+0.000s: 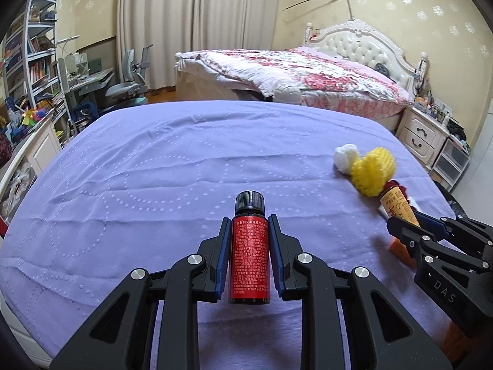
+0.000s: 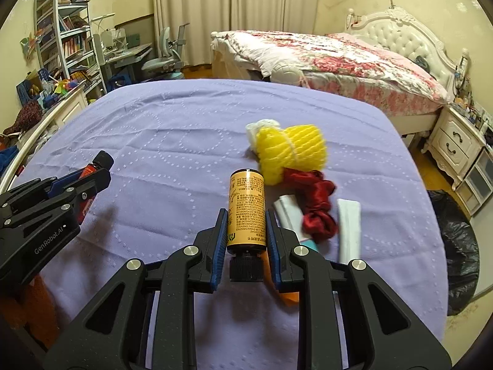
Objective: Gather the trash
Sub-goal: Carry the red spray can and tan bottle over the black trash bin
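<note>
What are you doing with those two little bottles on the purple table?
A person is picking up trash with a claw in each hand. The left claw is clamped on a red-labelled bottle with a black cap, and the right claw is clamped on a yellow-labelled bottle. On the purple tablecloth lie a yellow foam net, a red scrap of cloth and some white wrappers. A black trash bag sits beside the table.
</note>
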Motion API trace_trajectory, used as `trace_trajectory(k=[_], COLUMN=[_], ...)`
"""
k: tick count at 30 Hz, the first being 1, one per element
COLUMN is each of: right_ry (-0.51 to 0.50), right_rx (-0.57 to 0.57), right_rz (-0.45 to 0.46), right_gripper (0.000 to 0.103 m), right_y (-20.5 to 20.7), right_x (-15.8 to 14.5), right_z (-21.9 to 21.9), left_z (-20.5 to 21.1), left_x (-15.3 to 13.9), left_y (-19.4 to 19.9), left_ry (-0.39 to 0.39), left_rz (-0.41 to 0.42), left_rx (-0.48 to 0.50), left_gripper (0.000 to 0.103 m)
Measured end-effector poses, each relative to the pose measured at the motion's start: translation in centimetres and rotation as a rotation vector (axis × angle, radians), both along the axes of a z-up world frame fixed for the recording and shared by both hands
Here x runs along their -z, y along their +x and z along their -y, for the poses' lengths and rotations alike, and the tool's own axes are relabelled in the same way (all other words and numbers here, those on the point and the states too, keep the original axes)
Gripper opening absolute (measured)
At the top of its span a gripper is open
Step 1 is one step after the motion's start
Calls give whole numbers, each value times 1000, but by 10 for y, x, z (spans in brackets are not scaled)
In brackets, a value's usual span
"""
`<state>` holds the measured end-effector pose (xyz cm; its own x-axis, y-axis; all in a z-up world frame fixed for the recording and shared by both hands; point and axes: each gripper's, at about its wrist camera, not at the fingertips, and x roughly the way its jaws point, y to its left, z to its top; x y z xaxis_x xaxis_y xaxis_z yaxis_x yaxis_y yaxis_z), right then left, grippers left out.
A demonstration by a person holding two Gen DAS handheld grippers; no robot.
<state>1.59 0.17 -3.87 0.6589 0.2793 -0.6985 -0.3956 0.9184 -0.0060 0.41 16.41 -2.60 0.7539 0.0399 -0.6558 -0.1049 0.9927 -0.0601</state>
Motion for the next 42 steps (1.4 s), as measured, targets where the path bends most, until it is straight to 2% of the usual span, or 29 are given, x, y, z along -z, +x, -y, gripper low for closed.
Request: trace_trajectory(k=[10, 22, 32, 42], right_ry=[26, 42, 56, 48], right_rx=[127, 300, 478, 635], right_rz=[51, 74, 99, 89], right_gripper=[23, 23, 23, 23], right_y=[0, 13, 23, 41], right_x=[-14, -11, -8, 2], right_z=[61, 141, 222, 281], left_z=[52, 117, 197, 285], left_x=[-12, -27, -29, -20], left_y=[5, 21, 52, 85], left_ry=[12, 29, 34, 54], left_rz=[39, 82, 81, 71], left_rx=[106, 235, 373, 493], left_gripper=[25, 25, 25, 25])
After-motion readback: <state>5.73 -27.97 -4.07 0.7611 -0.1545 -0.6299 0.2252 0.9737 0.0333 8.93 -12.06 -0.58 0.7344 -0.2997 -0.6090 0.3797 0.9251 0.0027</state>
